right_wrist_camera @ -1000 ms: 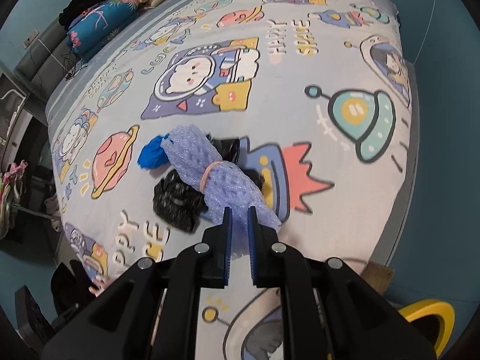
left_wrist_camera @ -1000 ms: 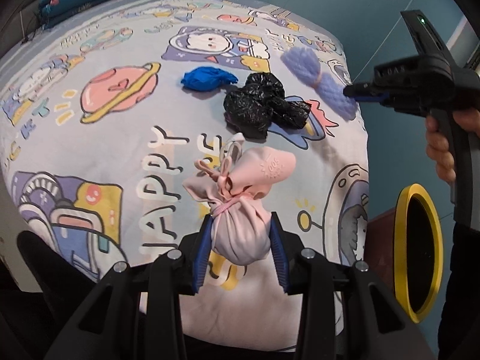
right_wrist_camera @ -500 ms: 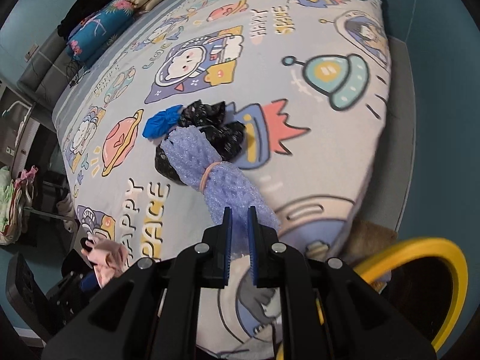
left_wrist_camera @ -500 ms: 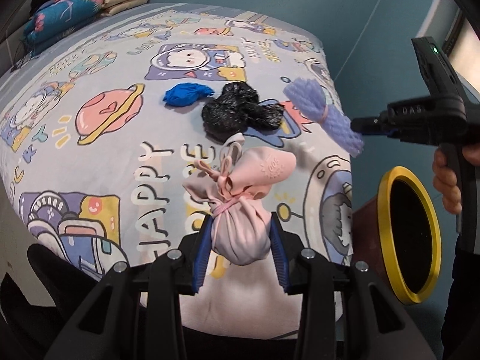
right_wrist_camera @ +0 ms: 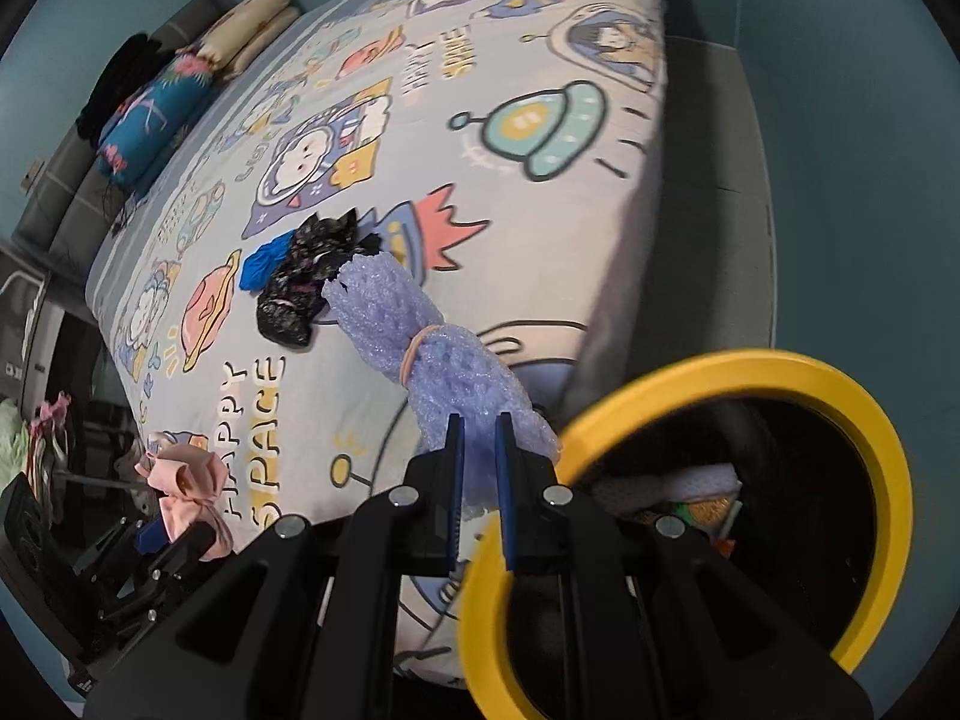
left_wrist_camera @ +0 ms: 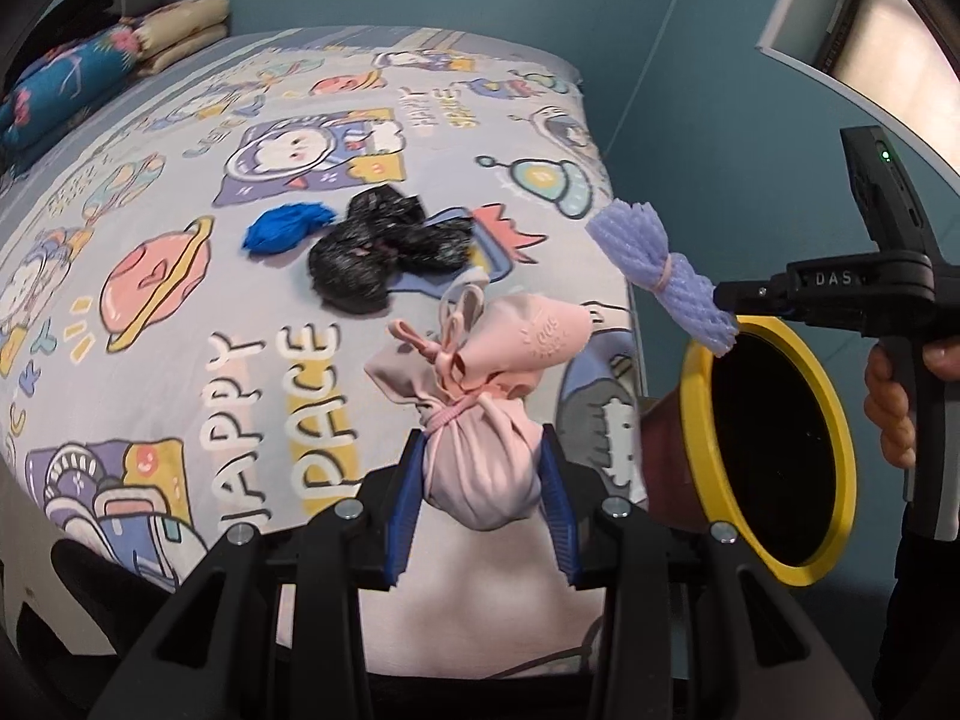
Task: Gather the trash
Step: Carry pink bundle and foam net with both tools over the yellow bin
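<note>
The right gripper (right_wrist_camera: 478,468) pinches the purple foam (right_wrist_camera: 420,354) at the rim of the yellow bin (right_wrist_camera: 864,414). To drop it well, I think it should go over the middle of the hole and only then let go, so the long foam does not catch the rim. The left gripper (left_wrist_camera: 483,480) squeezes the pink bundle (left_wrist_camera: 480,414) over the bed (left_wrist_camera: 180,360). Only the right view shows trash inside the bin. The left view shows the whole foam from the side.
</note>
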Tool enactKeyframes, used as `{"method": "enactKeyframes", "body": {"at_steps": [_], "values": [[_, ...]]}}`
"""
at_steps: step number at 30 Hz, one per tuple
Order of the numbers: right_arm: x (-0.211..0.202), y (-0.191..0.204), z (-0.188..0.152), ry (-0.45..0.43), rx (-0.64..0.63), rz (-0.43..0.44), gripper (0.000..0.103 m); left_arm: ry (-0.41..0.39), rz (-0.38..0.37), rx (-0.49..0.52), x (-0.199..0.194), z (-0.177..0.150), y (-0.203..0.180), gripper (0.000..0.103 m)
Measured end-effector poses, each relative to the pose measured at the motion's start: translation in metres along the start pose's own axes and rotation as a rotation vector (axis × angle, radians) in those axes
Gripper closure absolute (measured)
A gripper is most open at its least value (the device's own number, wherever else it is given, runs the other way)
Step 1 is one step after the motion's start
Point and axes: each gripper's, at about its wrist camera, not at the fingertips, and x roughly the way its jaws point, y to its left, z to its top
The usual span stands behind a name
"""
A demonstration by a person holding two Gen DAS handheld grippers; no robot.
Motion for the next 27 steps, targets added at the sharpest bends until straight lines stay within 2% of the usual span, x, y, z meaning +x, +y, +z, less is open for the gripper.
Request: {"method": "enactKeyframes", "body": {"at_steps": [8,15,27], "values": [[-0.030,-0.041,-0.021,-0.057,0.107,0.015,0.094,-0.019,-0.028,0.075,-0.007,0.008,-0.035,0.068],[-0.049,-0.065,-0.036,-0.099,0.158,-0.033,0.094,-0.019,-0.057,0.129,-0.008,0.013,-0.066,0.068],[-0.067,-0.100,-0.057,-0.129,0.238,-0.091,0.094,0.002,-0.182,0.200,-0.004,0.026,-0.126,0.068]]}}
